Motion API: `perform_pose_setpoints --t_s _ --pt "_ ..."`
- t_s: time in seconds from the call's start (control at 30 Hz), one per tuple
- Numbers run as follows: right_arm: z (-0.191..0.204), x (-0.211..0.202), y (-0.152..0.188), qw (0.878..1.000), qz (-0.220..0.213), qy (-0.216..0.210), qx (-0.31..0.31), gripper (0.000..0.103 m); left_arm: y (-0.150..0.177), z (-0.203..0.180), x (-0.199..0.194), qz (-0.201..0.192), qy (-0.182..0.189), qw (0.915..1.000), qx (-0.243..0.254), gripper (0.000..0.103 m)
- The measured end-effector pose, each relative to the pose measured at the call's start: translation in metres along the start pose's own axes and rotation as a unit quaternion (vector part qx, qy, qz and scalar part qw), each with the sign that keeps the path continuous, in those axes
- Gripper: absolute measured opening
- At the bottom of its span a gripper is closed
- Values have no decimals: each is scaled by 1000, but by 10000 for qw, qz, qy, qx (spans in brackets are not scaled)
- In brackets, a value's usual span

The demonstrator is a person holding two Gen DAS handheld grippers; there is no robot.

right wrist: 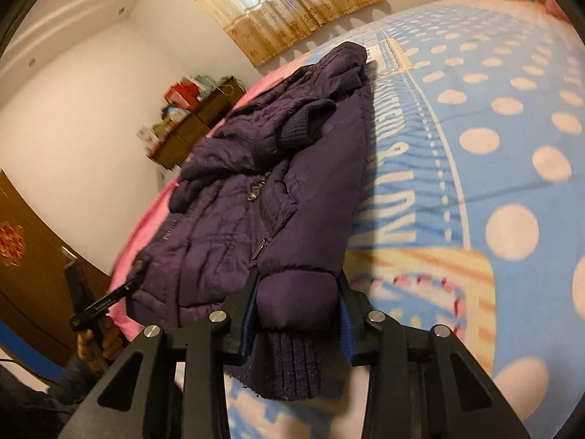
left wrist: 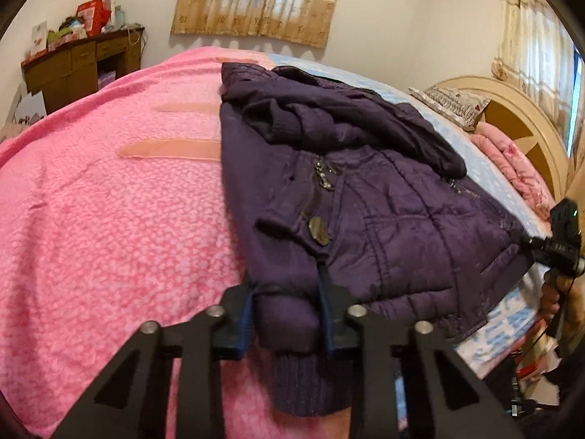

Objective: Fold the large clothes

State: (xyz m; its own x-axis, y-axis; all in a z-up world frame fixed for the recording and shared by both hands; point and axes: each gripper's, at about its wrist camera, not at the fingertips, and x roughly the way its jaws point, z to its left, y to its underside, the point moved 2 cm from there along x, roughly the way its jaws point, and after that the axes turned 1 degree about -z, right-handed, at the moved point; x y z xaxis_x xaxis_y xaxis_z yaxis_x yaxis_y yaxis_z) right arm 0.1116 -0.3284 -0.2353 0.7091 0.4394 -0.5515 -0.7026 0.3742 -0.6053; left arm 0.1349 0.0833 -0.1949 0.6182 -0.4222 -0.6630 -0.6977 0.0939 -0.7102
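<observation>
The left gripper (left wrist: pixel 287 314) has its blue-padded jaws closed most of the way onto the padded hem of a dark purple quilted jacket (left wrist: pixel 365 190), with the ribbed knit band (left wrist: pixel 310 384) hanging just below its fingers. The right gripper (right wrist: pixel 298 305) pinches the hem at the other corner in the same manner, jaws narrowed onto the puffy fabric, and a ribbed band (right wrist: pixel 289 366) droops beneath it. Ahead of both grippers the jacket lies on the bed, its sleeves folded in over the front and a knit cuff (right wrist: pixel 296 131) resting on top; a zip pull (left wrist: pixel 319 234) sits just beyond the left fingers. To the left of the left gripper spreads a pink fleece blanket (left wrist: pixel 109 219); to the right of the right gripper lies a blue sheet with pale dots (right wrist: pixel 493 146). Far beyond the jacket hang patterned curtains (left wrist: pixel 256 0), and a brown cabinet (left wrist: pixel 80 66) stands off to the left.
</observation>
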Motion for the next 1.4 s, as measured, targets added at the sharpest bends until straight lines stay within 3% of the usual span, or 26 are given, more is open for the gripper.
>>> perform_pose_setpoints --t_s 0.13,0.17,0.4,0.57,0.7,0.93,1.13,1.27,1.4 --pt "11 -22 17 9994 -99 -309 103 33 2 -6 -30 -53 139 9999 21 24" --pt "14 -31 21 9989 -153 -420 136 26 3 -9 -39 -70 194 9998 21 24" --pt "49 -98 22 9909 -636 -1160 238 24 -4 -21 -98 -229 954 9946 -343 22" --pt "64 -111 -14 9816 -968 -1586 434 23 -43 -26 -110 -442 1345 9882 -586 22" --pt "68 -106 -74 9740 -1216 -1835 543 23 -94 -12 -99 -626 1560 9813 -938 21" --pt "60 -55 -177 9752 -1284 -1644 742 23 -171 12 -34 -323 1665 9749 -1443 21" --pt "23 23 -248 9822 -1138 -1044 1074 23 -230 36 58 205 1277 9782 -1626 21" --pt "-9 76 -272 9871 -917 -557 1185 23 -247 57 118 602 1087 9751 -1838 22" --pt "-48 134 -279 9899 -554 -128 1296 23 -245 64 184 1095 791 9730 -1870 25"
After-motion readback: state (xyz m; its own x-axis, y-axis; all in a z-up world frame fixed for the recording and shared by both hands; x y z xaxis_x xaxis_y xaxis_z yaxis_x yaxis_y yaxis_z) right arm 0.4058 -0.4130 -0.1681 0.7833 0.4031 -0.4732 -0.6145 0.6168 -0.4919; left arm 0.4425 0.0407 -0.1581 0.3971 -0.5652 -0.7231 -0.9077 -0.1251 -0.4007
